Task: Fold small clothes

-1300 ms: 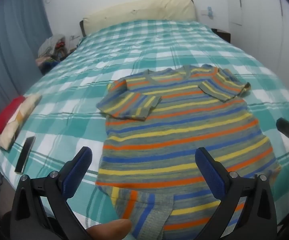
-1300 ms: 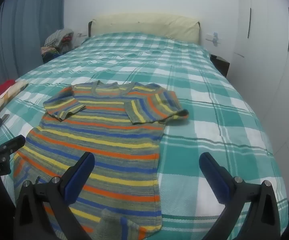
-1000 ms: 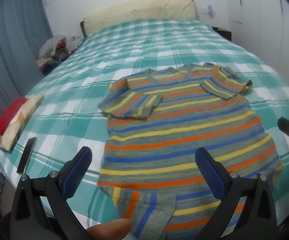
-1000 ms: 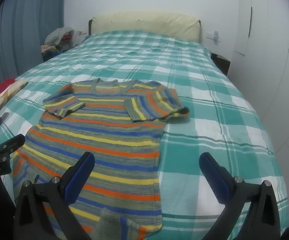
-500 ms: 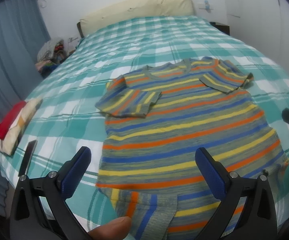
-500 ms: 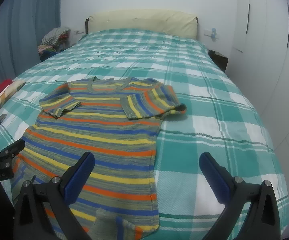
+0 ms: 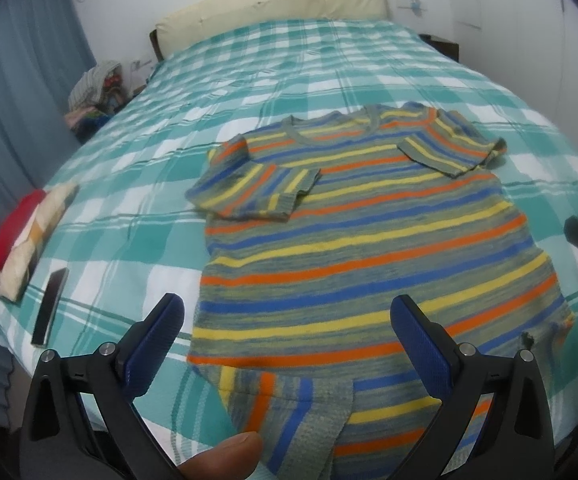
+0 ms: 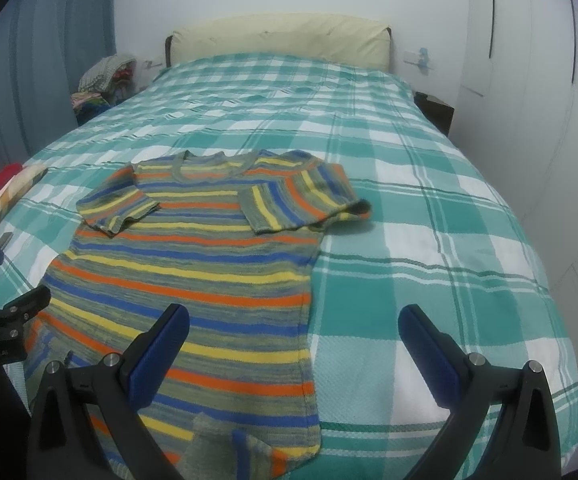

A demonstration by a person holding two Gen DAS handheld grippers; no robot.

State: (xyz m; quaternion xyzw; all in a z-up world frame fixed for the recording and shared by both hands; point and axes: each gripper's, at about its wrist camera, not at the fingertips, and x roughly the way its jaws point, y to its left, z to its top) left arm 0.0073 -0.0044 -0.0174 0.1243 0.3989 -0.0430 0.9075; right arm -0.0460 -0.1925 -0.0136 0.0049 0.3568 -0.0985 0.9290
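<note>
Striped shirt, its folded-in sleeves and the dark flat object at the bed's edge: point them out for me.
striped shirt (image 7: pixel 361 264), left wrist view, mid chest.
left folded sleeve (image 7: pixel 257 194), left wrist view, sleeve middle.
right folded sleeve (image 8: pixel 297 204), right wrist view, sleeve middle.
dark flat object (image 7: pixel 51 304), left wrist view, its centre.

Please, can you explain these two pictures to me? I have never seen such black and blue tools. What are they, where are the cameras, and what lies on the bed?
A person holds one hand tool in each hand; there is no robot. Each tool carries a camera looking forward between its two blue-padded fingers. One picture comes from the left gripper, the other from the right gripper. Both are open and hold nothing. On the checked bed cover lies a striped shirt, both short sleeves folded inward. A folded cloth pile and a dark flat object lie at the bed's left edge.
</note>
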